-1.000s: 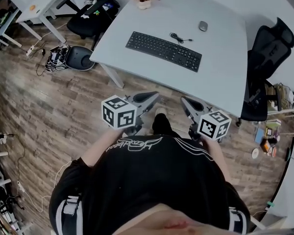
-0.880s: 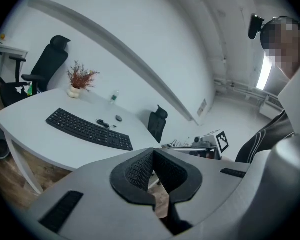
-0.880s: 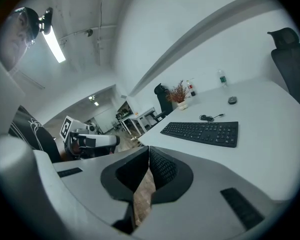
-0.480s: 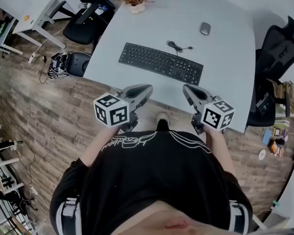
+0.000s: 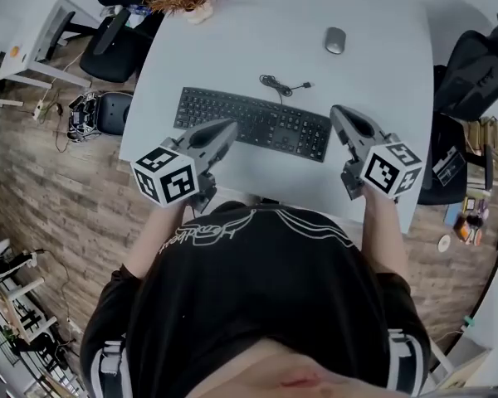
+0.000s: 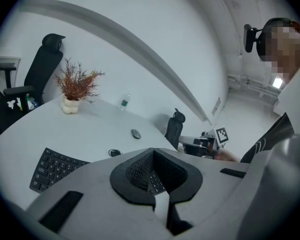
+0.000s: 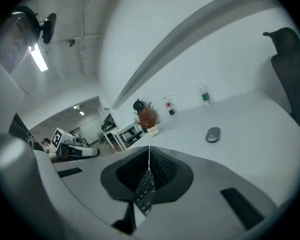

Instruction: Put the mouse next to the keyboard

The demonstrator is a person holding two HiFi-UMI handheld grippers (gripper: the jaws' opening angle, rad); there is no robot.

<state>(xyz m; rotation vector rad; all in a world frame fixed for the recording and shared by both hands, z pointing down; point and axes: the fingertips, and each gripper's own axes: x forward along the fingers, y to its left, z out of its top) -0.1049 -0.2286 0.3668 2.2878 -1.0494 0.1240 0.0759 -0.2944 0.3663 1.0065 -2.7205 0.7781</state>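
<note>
Mouse [image 5: 335, 40]: on the far part of the bench [image 5: 232, 48], well apart from the keyboard [image 5: 253, 123], beyond the coiled cable [image 5: 278, 83]; same place on the bench as before.
Change: a second ago both grippers were over the floor in front of the bench; now they reach over its near edge.
Left gripper [image 5: 224, 128]: clenched, empty; points forward, slightly down, above the keyboard's left part.
Right gripper [image 5: 339, 113]: clenched, empty; just beside the keyboard's right end, same tilt.

The rectangular keyboard [image 5: 253, 124] is black, the oval mouse [image 5: 335, 40] dark grey, the desk [image 5: 232, 48] pale grey. The plank floor [image 5: 58, 197] is brown wood-grain. The grey left gripper [image 5: 230, 128] and right gripper [image 5: 335, 111] bear black-and-white square markers.
</note>
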